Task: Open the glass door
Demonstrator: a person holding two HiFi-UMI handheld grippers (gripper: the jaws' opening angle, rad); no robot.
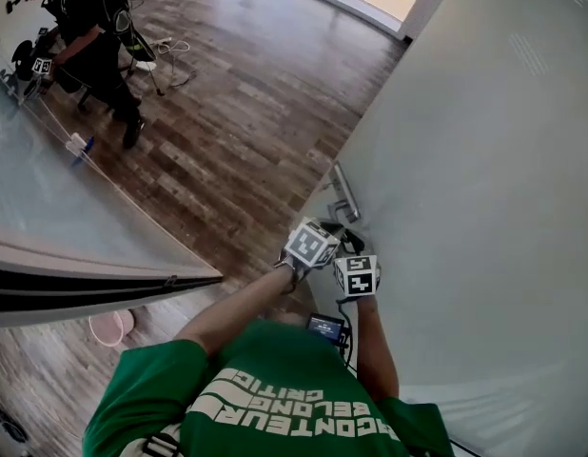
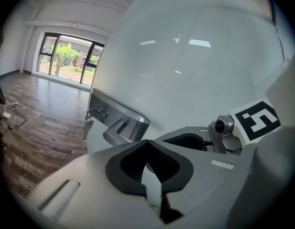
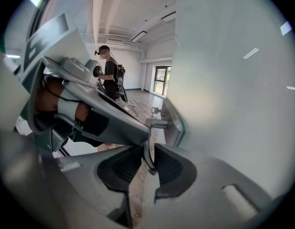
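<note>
**Q:** Where is the glass door, and what is on it?

**A:** The frosted glass door (image 1: 484, 160) fills the right side of the head view. A metal lever handle (image 1: 343, 198) sits on a plate at the door's free edge. A key (image 2: 87, 124) hangs from the lock just beside the handle.

**Q:** What are the two tools doing?

**A:** The right tool (image 3: 147, 162) has its jaws closed in on the end of the lever handle, which runs down between its two dark pads. The left tool (image 2: 148, 156) is just short of the handle and close beside the right tool. Its jaws are drawn almost together, leaving only a narrow slit, and they grip nothing.

**Q:** How far along is the opening?

**A:** To the left of the handle, wooden floor (image 1: 246, 131) shows between the door's edge and a second glass panel (image 1: 75, 208). From this the door looks to be off its latch and at least partly open. I cannot tell whether the lever is pressed down. What seems left is to swing the door wider by the handle and then let go.

**Q:** Is anything else in view?

**A:** Another person (image 1: 94, 36) stands well away from the handle, across the floor by the second glass panel.
</note>
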